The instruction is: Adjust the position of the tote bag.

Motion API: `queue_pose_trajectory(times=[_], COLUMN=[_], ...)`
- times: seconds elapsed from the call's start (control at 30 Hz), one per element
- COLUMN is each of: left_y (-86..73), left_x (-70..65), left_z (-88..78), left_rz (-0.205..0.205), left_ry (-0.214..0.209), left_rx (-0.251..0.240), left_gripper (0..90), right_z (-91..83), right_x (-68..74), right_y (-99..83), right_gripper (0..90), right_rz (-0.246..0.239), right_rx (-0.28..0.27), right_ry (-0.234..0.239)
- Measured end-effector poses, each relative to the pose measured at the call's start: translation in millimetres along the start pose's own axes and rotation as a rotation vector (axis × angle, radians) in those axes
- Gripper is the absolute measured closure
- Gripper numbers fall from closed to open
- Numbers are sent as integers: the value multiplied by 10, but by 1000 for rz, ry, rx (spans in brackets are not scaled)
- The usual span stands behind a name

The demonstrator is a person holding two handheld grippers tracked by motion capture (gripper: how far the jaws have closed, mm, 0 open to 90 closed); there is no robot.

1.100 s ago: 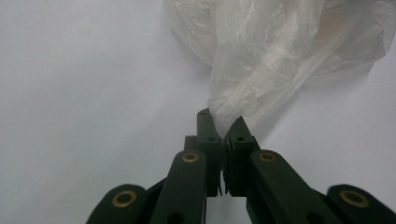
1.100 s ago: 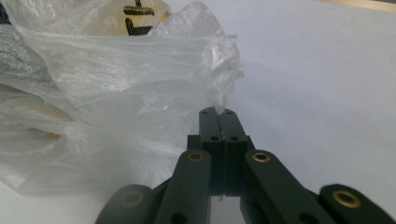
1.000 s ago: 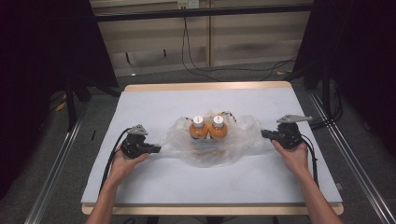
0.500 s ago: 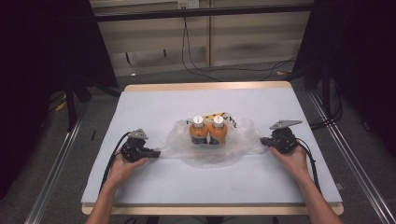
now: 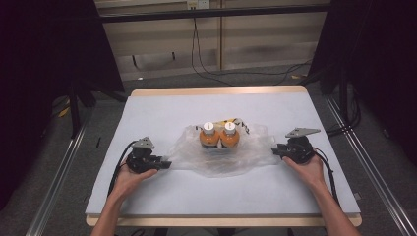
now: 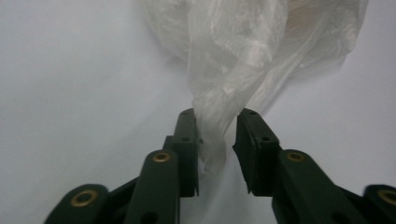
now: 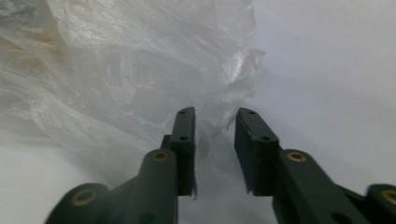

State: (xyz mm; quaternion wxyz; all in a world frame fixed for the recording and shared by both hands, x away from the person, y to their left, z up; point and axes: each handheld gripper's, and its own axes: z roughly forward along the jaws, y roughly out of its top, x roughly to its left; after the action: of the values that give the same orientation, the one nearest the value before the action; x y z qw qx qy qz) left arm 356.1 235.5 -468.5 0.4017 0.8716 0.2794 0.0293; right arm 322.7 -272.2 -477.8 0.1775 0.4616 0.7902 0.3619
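A clear plastic bag [image 5: 221, 156] lies on the white table [image 5: 162, 108] with two orange bottles [image 5: 219, 137] with white caps standing upright in it. My left gripper [image 5: 167, 163] sits at the bag's left end. Its jaws have just been opening, and a twist of the bag [image 6: 233, 56] still hangs between them in my left gripper [image 6: 217, 123], against one pad and apart from the other. My right gripper [image 5: 275, 150] is at the bag's right end. Its jaws have also just been opening, with the loose bag edge [image 7: 140, 70] in my right gripper [image 7: 215, 121], unpressed.
A small yellow and black item [image 5: 237, 120] lies just behind the bottles. Bare table surface stretches in front and behind the bag. Metal rails [image 5: 59, 177] run along both sides of the table, and cables [image 5: 231, 73] trail on the floor beyond it.
Both grippers' jaws have parted from the bag ends they pinched. The bag has slackened and settled flatter around the bottles. The hands have stayed about where they were.
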Motion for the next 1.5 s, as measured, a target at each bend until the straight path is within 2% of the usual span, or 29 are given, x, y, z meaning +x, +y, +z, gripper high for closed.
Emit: queue_pose_trajectory(times=[0.03,0.07,0.1,0.13,0.2,0.27,0.3,0.33,0.43,0.47,0.5,0.53,0.63,0.77,0.83,0.9,0.97,1.03,1.13,1.17,1.23,1.27,1.3,1.33,1.37,1.4,1.43,1.47,1.5], left_y=[7,29,29,45,67,90,90,98,110,127,127,135,186,218,222,227,239,267,354,354,407,437,466,530,530,557,587,615,643], left_x=[-8,-23,-23,-33,-41,-56,-56,-56,-49,-48,-48,-50,-101,-137,-141,-151,-171,-201,-300,-300,-355,-377,-395,-428,-428,-445,-460,-478,-493], left_z=[-14,-57,-57,-87,-124,-187,-187,-210,-285,-351,-351,-382,-434,-413,-412,-408,-416,-414,-388,-388,-358,-338,-314,-260,-260,-232,-204,-180,-156], left_rz=[-4,-1,-1,-11,-36,-24,-24,-25,-38,-42,-42,-45,-38,-29,-26,-23,-10,1,41,41,63,72,80,93,93,95,104,116,123], left_ry=[3,-6,-6,0,-1,11,11,11,12,16,16,11,-7,-26,-20,-44,-37,-41,-46,-46,-56,-59,-66,-74,-74,-76,-83,-90,-94], left_rx=[-9,-41,-41,-66,-86,-113,-113,-124,-171,-205,-205,-229,-272,-277,-272,-276,-280,-290,-279,-279,-271,-267,-264,-262,-262,-261,-257,-255,-255], left_gripper=[643,600,561,561,431,398,386,376,373,365,367,383,425,509,537,547,639,658,742,751,757,763,763,766,770,770,771,812,824], right_z=[-18,-52,-52,-77,-125,-206,-206,-264,-320,-372,-372,-435,-531,-630,-650,-692,-742,-766,-809,-809,-839,-850,-850,-845,-845,-836,-826,-800,-771], right_x=[18,40,40,44,38,32,32,19,17,23,23,30,53,37,32,35,50,79,167,167,221,277,277,347,347,380,412,475,502], right_y=[5,15,15,19,31,48,48,57,68,85,85,110,159,187,190,196,212,238,320,320,378,433,433,487,487,509,532,569,593], right_gripper=[621,552,552,528,473,406,406,378,359,342,342,334,315,282,273,261,259,263,317,317,372,439,439,531,531,577,671,785,825], right_rz=[-11,-23,-23,-10,8,12,12,20,28,29,29,44,33,50,48,50,46,38,13,13,10,-10,-10,-23,-23,-38,-46,-51,-60], right_rx=[-14,-36,-36,-52,-87,-131,-131,-163,-191,-213,-213,-247,-281,-315,-318,-331,-345,-356,-371,-371,-381,-385,-385,-380,-380,-378,-378,-381,-370], right_ry=[2,4,4,13,35,51,51,55,60,61,61,76,74,92,97,95,107,99,90,90,100,110,110,136,136,139,151,167,186])
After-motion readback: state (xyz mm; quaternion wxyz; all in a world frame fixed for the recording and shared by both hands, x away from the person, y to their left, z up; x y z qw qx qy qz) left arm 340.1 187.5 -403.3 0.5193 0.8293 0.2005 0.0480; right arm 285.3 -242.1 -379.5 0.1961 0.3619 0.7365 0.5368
